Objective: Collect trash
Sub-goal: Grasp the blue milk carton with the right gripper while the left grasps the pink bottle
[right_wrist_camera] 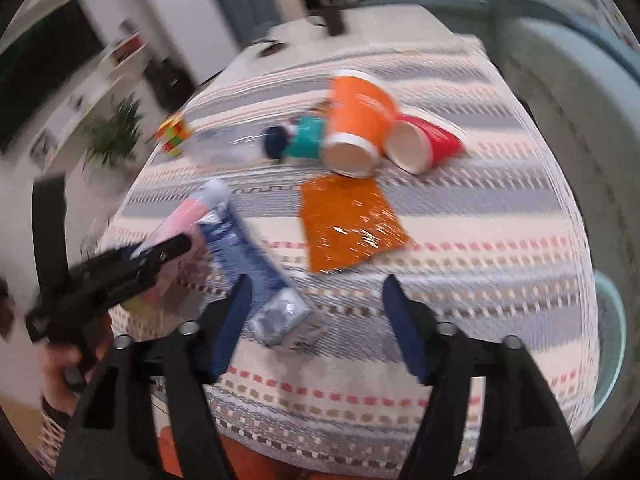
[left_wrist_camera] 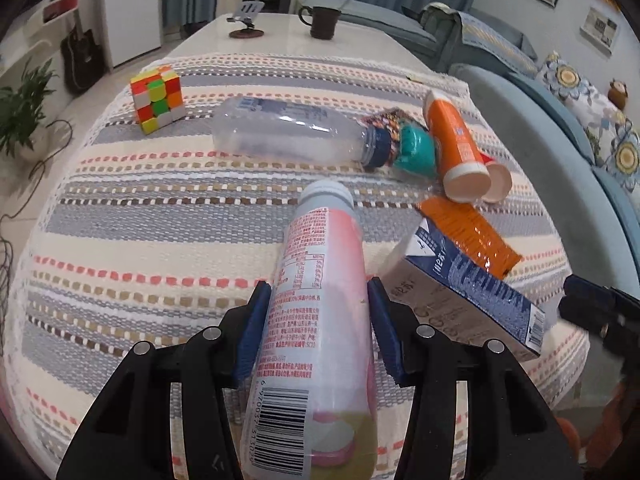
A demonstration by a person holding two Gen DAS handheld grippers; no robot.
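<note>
**Left gripper clamps pink bottle; right gripper stands wide beside a milk carton**

The left gripper (left_wrist_camera: 320, 320) grasps a pink-labelled bottle (left_wrist_camera: 320, 300), its blue pads pressed on both sides of the body, white cap pointing away over the striped tablecloth (left_wrist_camera: 140, 240). To the left a colour cube (left_wrist_camera: 158, 98) sits near the far cloth edge, with open cloth in front of it. Beyond the bottle lies a clear plastic bottle (left_wrist_camera: 288, 132) on its side, then a teal cup (left_wrist_camera: 414, 152), an orange cup (left_wrist_camera: 456, 148) and an orange wrapper (left_wrist_camera: 468, 236). A blue-and-white carton (left_wrist_camera: 460, 292) lies tilted just right of the pink bottle.

The right gripper (right_wrist_camera: 320, 312) is spread wide, gripping nothing; the carton's end (right_wrist_camera: 280, 312) lies beside its left finger, the right finger well clear. Whether that finger touches the carton is lost in motion blur. The red cup (right_wrist_camera: 432, 146) is mostly hidden in the left view.
</note>
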